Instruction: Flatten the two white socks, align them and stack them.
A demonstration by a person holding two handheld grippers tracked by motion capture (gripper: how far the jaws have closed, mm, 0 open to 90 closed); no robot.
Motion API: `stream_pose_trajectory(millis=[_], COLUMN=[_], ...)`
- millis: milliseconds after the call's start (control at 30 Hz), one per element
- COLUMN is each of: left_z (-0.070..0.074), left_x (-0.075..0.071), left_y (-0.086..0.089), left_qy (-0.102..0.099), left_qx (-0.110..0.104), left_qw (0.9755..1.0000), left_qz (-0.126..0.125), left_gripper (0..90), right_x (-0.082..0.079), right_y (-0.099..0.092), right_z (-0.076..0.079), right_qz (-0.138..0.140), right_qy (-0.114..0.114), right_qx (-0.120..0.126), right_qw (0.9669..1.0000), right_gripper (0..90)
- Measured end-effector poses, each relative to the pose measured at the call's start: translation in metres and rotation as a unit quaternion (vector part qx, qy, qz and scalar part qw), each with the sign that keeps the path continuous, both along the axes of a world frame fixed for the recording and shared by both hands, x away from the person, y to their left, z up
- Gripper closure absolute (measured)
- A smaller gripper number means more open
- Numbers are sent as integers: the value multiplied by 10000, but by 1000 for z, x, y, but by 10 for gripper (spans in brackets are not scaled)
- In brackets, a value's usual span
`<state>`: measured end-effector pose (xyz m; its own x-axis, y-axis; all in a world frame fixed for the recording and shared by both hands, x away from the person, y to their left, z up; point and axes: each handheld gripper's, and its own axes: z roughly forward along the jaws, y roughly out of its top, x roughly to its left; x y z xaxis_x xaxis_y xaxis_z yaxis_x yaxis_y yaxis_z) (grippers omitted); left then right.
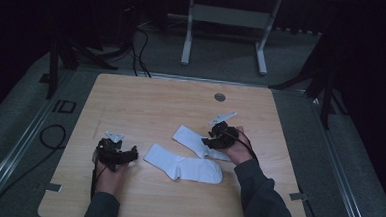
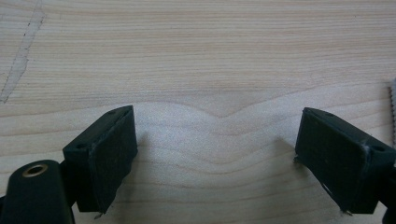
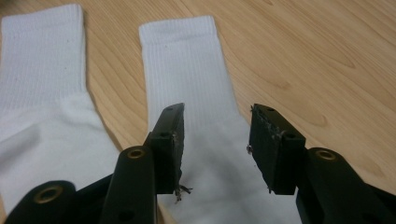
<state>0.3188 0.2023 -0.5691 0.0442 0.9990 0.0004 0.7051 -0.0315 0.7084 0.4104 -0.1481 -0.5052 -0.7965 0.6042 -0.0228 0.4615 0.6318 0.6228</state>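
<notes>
1. Right now: right gripper [image 3: 215, 149] over far sock [image 3: 196, 93], jaws partly apart, gripping nothing; could pinch a single layer or skid off.
2. Left gripper [image 2: 217, 158] wide over bare table [image 2: 196, 56], near sock [image 1: 183, 165] at its 3 o'clock; could snag the cuff on closing.

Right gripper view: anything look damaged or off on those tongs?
Yes. The pads of the right tongs look frayed, with loose fibres hanging off the lower edge of one pad and ragged bits on the other. They hover open above a white sock.
</notes>
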Motion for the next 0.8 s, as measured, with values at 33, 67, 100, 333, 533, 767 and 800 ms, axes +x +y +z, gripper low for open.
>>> stream_pose_trajectory(millis=[33,67,100,333,533,767,800], left_z=[0,0,0,0,0,0,0], left_x=[0,0,0,0,0,0,0], left_y=[0,0,0,0,0,0,0], left_qy=[0,3,1,4,1,3,2], left_qx=[0,0,-1,-1,0,1,1], left_qw=[10000,10000,10000,10000,10000,10000,10000], left_qz=[1,-1,0,0,0,0,0], left_gripper=[127,127,127,127,127,127,127], right_x=[1,2,2,7,12,17,18], right_y=[2,5,7,20,27,36,38], right_z=[0,-1,-1,-9,-15,-22,-24], right_qz=[28,40,61,177,213,327,343], right_qy=[-9,-6,-2,46,87,132,137], right_qx=[-13,-23,-38,-68,-158,-239,-265], right_qw=[10000,10000,10000,9998,9996,9991,9990], right_gripper=[550,550,550,549,548,543,542])
